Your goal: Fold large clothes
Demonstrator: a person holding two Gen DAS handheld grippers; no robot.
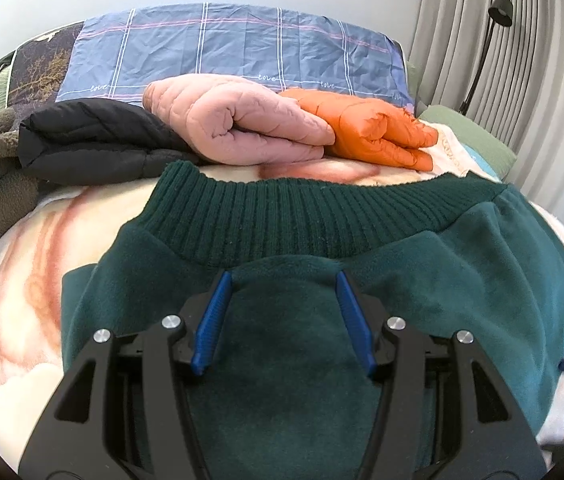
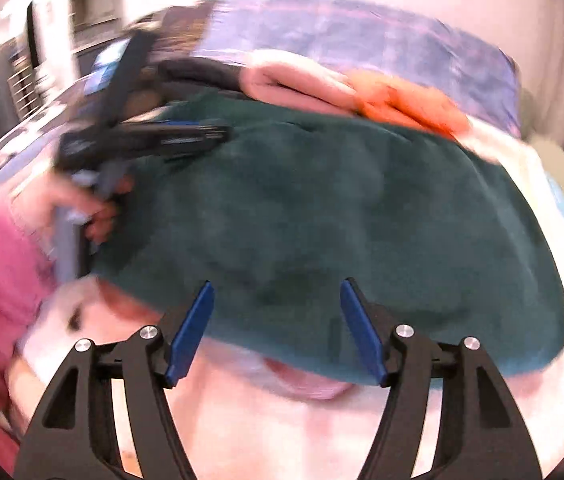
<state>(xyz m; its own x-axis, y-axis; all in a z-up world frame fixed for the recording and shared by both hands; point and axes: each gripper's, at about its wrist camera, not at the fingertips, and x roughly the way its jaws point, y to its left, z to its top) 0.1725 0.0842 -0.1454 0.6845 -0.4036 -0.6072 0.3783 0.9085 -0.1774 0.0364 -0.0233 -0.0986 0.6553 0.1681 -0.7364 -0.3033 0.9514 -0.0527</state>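
The left gripper (image 1: pixel 283 280), its blue pads spread apart, presses a fold of a dark green fleece sweater (image 1: pixel 421 280) between them just below the ribbed knit collar (image 1: pixel 301 216); whether the pads truly pinch the cloth is hard to tell. The right gripper (image 2: pixel 278 290) hangs with its jaws parted and nothing gripped, over the sweater's near edge in a blurred view. The sweater lies spread on a bed covered by a pale blanket with pink swirls (image 1: pixel 22 280), its plush body smooth. Behind it rest a folded black jacket (image 1: pixel 94 144), a pink quilted jacket (image 1: pixel 242 120) and an orange puffer jacket (image 1: pixel 377 128), before a blue plaid pillow (image 1: pixel 242 48).
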